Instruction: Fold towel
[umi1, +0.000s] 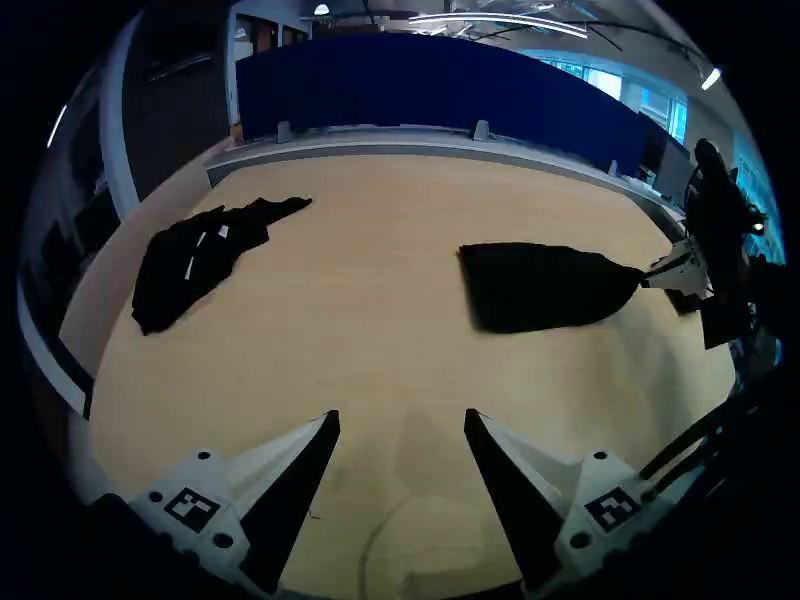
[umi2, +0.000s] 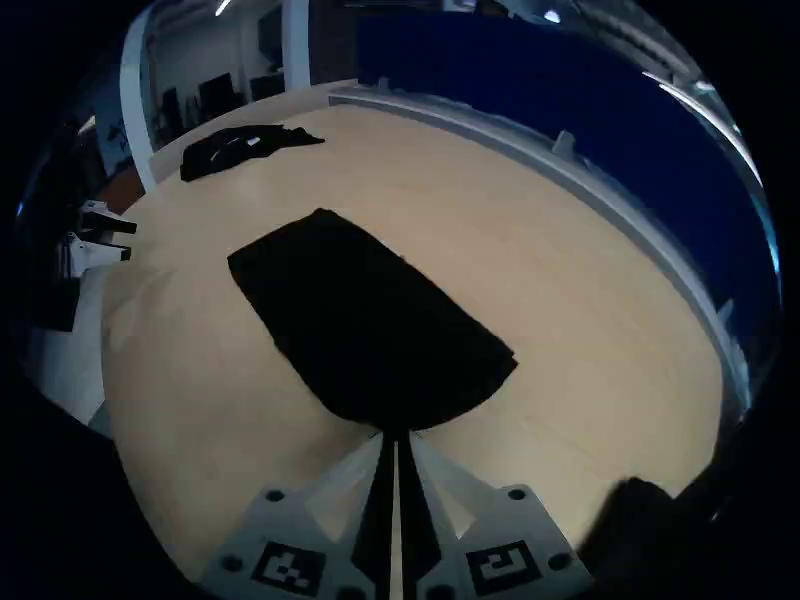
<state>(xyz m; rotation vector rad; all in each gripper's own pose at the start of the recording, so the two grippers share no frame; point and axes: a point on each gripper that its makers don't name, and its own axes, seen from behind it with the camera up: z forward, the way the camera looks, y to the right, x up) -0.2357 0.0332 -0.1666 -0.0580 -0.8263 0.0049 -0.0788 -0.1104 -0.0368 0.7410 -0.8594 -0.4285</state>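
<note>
A black towel (umi2: 365, 320) lies folded flat on the light wooden table (umi2: 560, 270), and the same towel (umi1: 540, 285) sits right of centre in the left gripper view. My right gripper (umi2: 397, 436) is shut on the towel's near edge, its fingers pressed together. That right gripper (umi1: 668, 268) also appears far off at the towel's right end in the left gripper view. My left gripper (umi1: 400, 418) hovers open above bare table, well short of the towel, nothing between its fingers. The left gripper (umi2: 100, 235) shows at the left edge of the right gripper view.
A second black cloth (umi1: 200, 255) lies crumpled at the table's far left, also seen as the cloth (umi2: 240, 148) in the right gripper view. A blue partition (umi1: 430, 85) and a grey rail (umi1: 400, 140) run along the table's back edge. A monitor (umi1: 672, 170) stands at right.
</note>
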